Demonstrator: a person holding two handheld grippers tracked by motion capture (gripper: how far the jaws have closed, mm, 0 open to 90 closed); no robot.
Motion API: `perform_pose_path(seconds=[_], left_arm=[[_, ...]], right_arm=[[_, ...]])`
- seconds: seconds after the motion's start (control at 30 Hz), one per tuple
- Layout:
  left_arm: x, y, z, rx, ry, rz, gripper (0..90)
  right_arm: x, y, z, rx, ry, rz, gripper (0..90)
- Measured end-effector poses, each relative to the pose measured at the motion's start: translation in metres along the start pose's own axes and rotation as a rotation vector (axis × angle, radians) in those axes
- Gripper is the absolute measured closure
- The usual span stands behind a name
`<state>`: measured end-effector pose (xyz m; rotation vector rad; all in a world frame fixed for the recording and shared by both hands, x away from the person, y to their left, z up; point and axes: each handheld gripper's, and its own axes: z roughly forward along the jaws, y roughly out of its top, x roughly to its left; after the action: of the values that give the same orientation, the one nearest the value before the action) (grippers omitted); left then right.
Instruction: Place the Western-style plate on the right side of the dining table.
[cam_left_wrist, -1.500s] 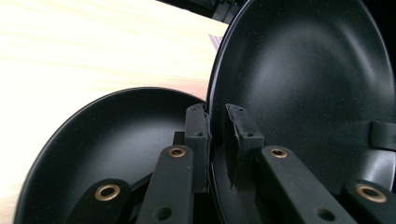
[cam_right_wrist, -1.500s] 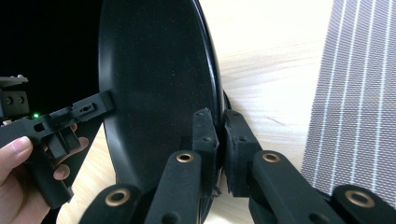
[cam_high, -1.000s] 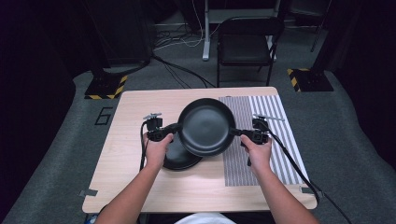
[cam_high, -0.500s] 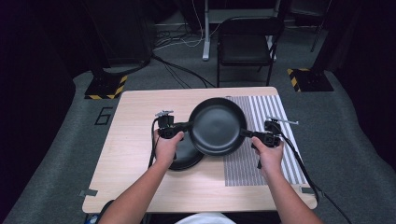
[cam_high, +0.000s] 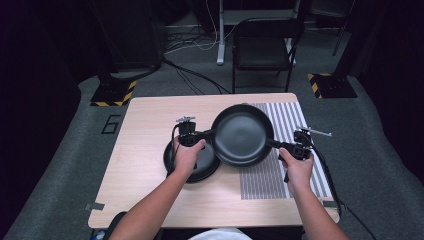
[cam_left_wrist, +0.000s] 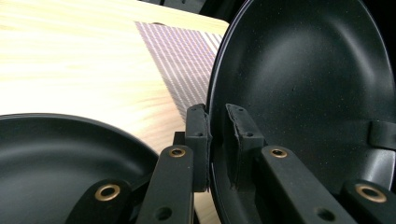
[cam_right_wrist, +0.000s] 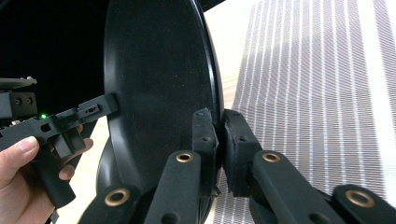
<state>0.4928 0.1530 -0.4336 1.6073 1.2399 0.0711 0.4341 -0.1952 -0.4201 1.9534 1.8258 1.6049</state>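
Above the tabletop (cam_high: 150, 125), both tongs, left (cam_high: 202, 136) and right (cam_high: 280, 145), clench the round black metal pan (cam_high: 242, 135) at nine and three o'clock; it has shifted right, toward the striped mat (cam_high: 290, 115).

Both forearms reached forward. The left gripper (cam_high: 206, 135) was clamped on the pan's (cam_high: 243, 135) left rim, the right gripper (cam_high: 274, 144) on its right rim.

The wooden table (cam_high: 145, 125) lies bare at the frame's left and bottom; the second black pan (cam_high: 192, 162) sits beneath the lifted pan (cam_high: 242, 135), blocking the centre.
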Motion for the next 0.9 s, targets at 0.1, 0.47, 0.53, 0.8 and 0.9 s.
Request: perform_pose_path(seconds=[0.1,0.47,0.53,0.8,0.9], left_arm=[[-0.004,0.001,0.004,0.009,-0.009,0.012,80.1],[-0.022,0.003,0.022,0.036,-0.030,0.039,80.1],[-0.025,0.004,0.026,0.043,-0.032,0.048,80.2],[-0.034,0.002,0.039,0.059,-0.062,0.037,80.0],[-0.038,0.001,0.043,0.063,-0.064,0.052,80.0]], right_arm=[[-0.006,0.001,-0.008,-0.009,0.007,0.022,84.2],[-0.020,-0.001,-0.024,-0.034,-0.015,0.052,84.4],[-0.023,-0.002,-0.028,-0.040,-0.020,0.056,84.4],[-0.029,-0.001,-0.041,-0.052,-0.047,0.053,84.3],[-0.032,-0.002,-0.045,-0.061,-0.053,0.056,84.3]])
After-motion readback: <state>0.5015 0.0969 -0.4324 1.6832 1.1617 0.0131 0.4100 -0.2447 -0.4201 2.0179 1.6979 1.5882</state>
